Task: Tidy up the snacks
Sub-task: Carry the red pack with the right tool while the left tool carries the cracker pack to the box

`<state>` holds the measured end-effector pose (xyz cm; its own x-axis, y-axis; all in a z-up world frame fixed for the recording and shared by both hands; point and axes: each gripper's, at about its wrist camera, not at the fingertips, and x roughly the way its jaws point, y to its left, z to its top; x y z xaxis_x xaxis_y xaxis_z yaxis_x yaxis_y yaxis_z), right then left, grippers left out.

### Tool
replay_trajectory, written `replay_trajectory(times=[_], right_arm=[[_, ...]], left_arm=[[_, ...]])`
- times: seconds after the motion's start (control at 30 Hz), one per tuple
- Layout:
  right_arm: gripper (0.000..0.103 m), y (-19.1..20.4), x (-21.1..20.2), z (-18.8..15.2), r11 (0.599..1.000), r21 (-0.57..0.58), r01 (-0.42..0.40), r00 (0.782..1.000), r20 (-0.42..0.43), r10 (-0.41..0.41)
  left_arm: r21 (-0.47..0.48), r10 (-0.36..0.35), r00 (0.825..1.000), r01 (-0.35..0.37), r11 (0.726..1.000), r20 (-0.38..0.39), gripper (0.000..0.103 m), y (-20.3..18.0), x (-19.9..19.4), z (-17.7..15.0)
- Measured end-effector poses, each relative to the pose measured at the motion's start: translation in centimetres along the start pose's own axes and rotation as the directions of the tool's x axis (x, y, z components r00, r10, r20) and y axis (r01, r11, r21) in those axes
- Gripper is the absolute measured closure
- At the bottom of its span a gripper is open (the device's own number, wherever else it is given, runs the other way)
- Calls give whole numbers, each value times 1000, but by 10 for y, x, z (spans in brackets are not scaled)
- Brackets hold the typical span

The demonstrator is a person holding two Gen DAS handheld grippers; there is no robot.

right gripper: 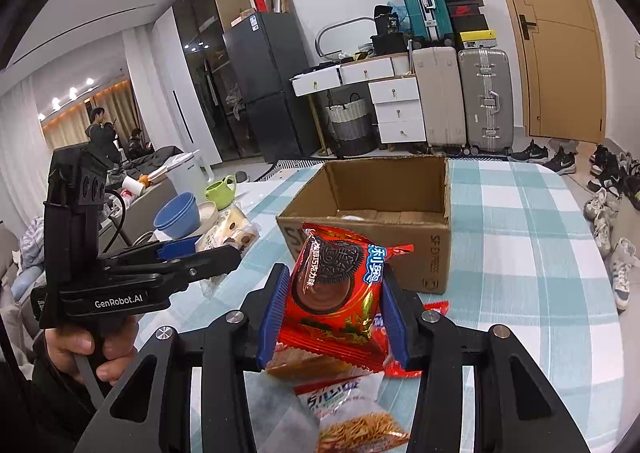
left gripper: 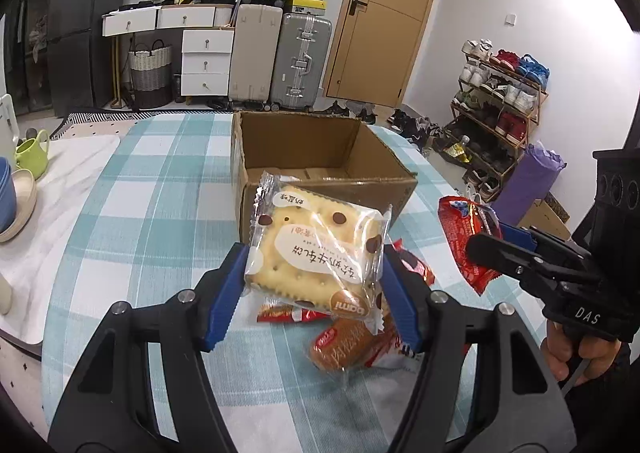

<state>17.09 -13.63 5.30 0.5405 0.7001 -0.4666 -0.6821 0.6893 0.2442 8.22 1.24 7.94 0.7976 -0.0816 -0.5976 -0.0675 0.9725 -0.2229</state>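
Two grippers, two packets, one open box

Both grippers are clamped on snacks above the checked tablecloth (left gripper: 132, 189); the left gripper (left gripper: 314, 285) has its blue ribbed pads pressed on either side of a cracker packet (left gripper: 316, 249), a square, pale biscuit with scalloped edges sealed in clear, glossy film with crimped ends; the packet tilts up out of the jaws, which stand moderately apart to fit its width. The right gripper (right gripper: 334, 309) is closed narrowly on a red cookie packet (right gripper: 336, 281), shiny foil printed with a dark round sandwich cookie, its top bulging above the pads; in the left wrist view the same gripper (left gripper: 486, 249) shows from the side, packet (left gripper: 468, 237) sticking out in front, a hand (left gripper: 576, 353) around its black handle.

Just beyond both packets stands the cardboard box (left gripper: 320, 157), brown, corrugated, flaps open, its bottom largely bare; more snacks lie on the cloth beneath the grippers: a clear-wrapped bun (left gripper: 344, 345), red wrappers, and a noodle snack bag (right gripper: 356, 417) with a white and red print; blue bowls (right gripper: 178, 215) and a green cup (right gripper: 220, 191) sit at the table's far left.
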Motion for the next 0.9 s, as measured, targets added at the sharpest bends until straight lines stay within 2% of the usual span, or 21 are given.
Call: replay_trajectory(times=[0.47, 0.9], right_arm=[[58, -15, 23, 32, 1000, 2, 4, 1000, 11, -4], [58, -24, 40, 58, 1000, -8, 3, 1000, 27, -3]], left_arm=[[10, -5, 1000, 5, 1000, 5, 40, 1, 36, 48], [8, 11, 1000, -11, 1000, -1, 40, 9, 63, 71]])
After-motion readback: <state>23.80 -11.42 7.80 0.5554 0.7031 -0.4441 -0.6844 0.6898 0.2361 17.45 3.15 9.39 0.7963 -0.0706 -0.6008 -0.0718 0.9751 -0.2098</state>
